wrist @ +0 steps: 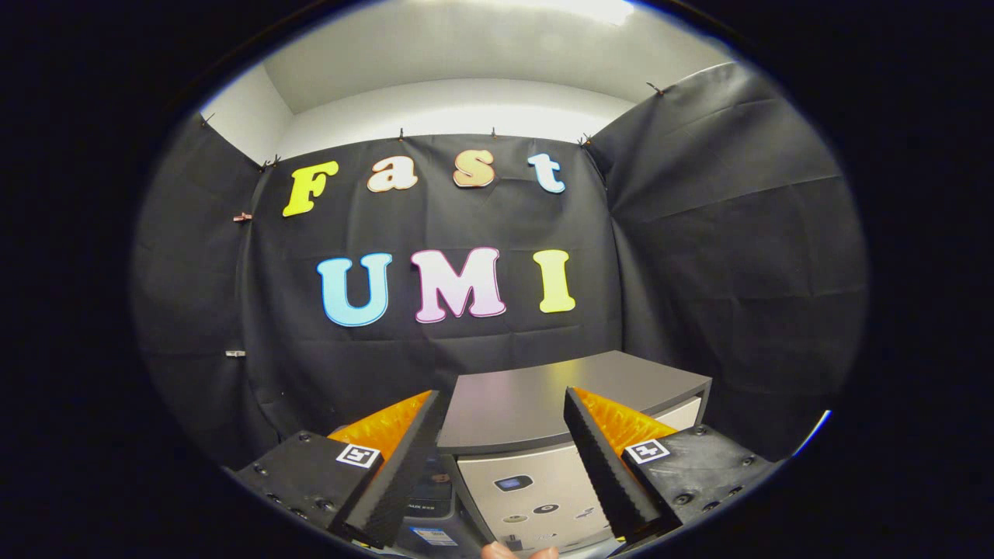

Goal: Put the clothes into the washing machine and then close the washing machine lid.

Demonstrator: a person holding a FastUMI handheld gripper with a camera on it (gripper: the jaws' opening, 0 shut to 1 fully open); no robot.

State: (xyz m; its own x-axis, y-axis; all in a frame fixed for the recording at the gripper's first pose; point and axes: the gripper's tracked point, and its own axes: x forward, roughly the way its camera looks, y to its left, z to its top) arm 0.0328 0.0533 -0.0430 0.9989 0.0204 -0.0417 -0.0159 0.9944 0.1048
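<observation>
The washing machine [536, 485] stands just ahead of me, a pale box with a small display and buttons on its front panel. Its flat grey lid [559, 392] lies down on top, level and shut. My gripper [503, 396] is open and holds nothing. Its two fingers are spread wide, one on each side of the machine's near corner, and the lid shows between and beyond the tips. Whether the fingers touch the machine I cannot tell.
A person's fingertips [519, 552] show low down between my fingers, in front of the machine. A dark object with labels [435, 508] sits left of the machine, by my left finger. Black cloth walls close in behind and on both sides.
</observation>
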